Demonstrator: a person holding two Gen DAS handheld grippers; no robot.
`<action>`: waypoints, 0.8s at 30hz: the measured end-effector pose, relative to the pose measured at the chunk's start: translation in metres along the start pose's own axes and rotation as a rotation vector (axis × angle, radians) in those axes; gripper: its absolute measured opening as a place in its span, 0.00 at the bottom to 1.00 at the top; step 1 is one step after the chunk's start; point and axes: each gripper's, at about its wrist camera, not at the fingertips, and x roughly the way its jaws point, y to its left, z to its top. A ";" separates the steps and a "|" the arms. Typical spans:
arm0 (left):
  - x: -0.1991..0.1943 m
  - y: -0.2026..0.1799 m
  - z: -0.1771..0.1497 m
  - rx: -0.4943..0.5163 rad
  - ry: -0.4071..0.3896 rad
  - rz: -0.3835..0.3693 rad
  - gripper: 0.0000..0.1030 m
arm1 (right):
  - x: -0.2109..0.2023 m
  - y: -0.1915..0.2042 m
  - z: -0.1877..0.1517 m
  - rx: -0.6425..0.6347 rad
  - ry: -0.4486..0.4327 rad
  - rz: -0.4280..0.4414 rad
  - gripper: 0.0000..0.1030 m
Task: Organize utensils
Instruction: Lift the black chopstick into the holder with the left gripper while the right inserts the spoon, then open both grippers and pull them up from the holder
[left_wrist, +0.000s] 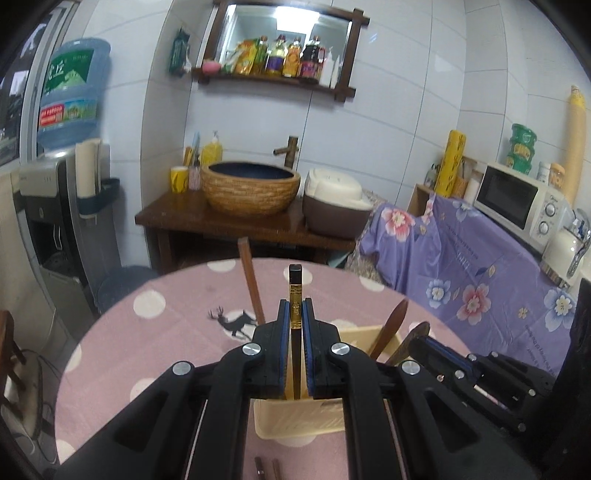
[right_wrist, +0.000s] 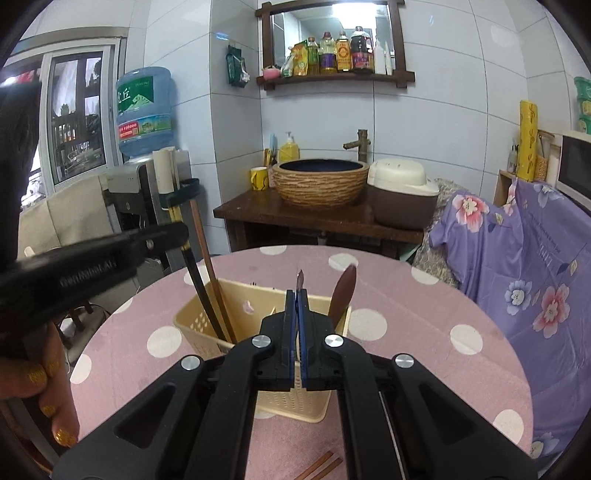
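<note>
A cream perforated utensil basket (left_wrist: 295, 417) (right_wrist: 207, 317) stands on the round pink dotted table (left_wrist: 155, 354) (right_wrist: 424, 343). My left gripper (left_wrist: 295, 308) is shut on a black chopstick with a gold band (left_wrist: 294, 295), held upright over the basket; it also shows in the right wrist view (right_wrist: 195, 273). A brown chopstick (left_wrist: 251, 280) (right_wrist: 208, 266) and a brown wooden spoon (left_wrist: 391, 325) (right_wrist: 343, 291) stand in the basket. My right gripper (right_wrist: 297, 295) is shut on a thin brown utensil handle (right_wrist: 300, 278) above the basket.
Loose brown chopsticks lie on the table near its front edge (left_wrist: 267, 469) (right_wrist: 321, 467). Behind the table stand a wooden counter with a woven basin (left_wrist: 251, 192), a rice cooker (left_wrist: 336, 203), a water dispenser (left_wrist: 70, 206) and a purple-draped surface with a microwave (left_wrist: 517, 203).
</note>
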 end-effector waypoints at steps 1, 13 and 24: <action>0.003 0.002 -0.003 -0.006 0.005 0.002 0.08 | 0.004 -0.001 -0.003 0.006 0.006 -0.002 0.02; -0.020 0.003 -0.011 0.029 -0.036 -0.037 0.42 | -0.014 -0.006 -0.021 0.028 -0.054 -0.015 0.20; -0.064 0.025 -0.079 0.047 0.007 0.014 0.79 | -0.064 -0.013 -0.074 0.060 0.032 -0.091 0.60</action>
